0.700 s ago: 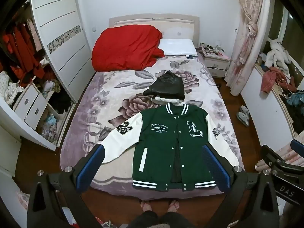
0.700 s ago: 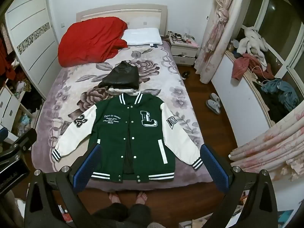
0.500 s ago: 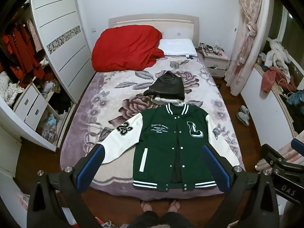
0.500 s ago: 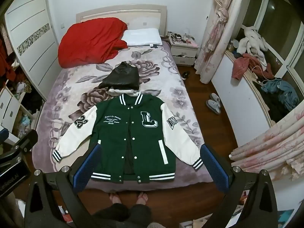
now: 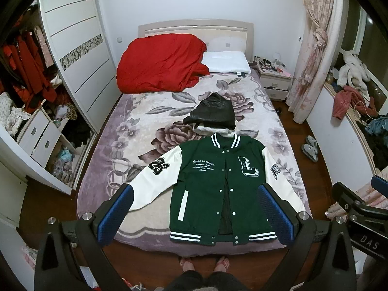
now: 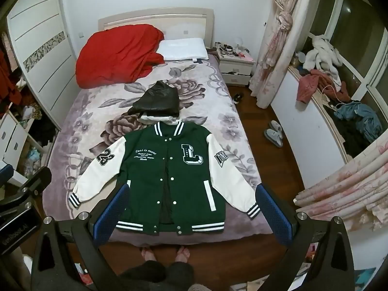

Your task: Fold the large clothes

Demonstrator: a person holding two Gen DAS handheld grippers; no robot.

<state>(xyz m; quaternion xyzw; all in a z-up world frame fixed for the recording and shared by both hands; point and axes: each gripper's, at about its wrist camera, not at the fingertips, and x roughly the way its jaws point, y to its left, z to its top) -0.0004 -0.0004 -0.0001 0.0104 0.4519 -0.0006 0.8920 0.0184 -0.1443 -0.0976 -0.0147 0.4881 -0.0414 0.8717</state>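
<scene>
Both grippers hover above the foot of the bed, and almost nothing has changed over the last moment: the views match the earlier ones apart from a very slight drift, and the jacket has not moved.

The left gripper (image 5: 194,213) has its two blue-padded fingers (image 5: 114,214) spread wide apart, holding nothing. The right gripper (image 6: 191,214) is the same, jaws wide and empty, with a blue pad (image 6: 274,208) on each side. Both are held well above the jacket, touching no fabric. The right gripper's black body shows at the right edge of the left view.

The green varsity jacket (image 5: 218,186) lies flat and face up at the foot of the purple floral bed (image 5: 101,169). Its long axis runs along the bed: striped collar toward the headboard, striped hem at the foot edge nearest the person. The front is partly unsnapped, showing dark lining. The white sleeves splay outward and down to either side; one carries a "23" patch, and the chest has a large "L".

Just beyond the jacket's collar, touching or nearly touching it, sits a folded black garment (image 5: 213,114) on top of something white. Farther from the jacket, at the headboard, are a heaped red duvet (image 5: 160,65) and a white pillow (image 5: 225,61). The person's bare feet (image 6: 165,253) stand on the wood floor just below the jacket's hem. To the jacket's right, well apart, grey slippers (image 6: 274,133) lie on the floor.
</scene>
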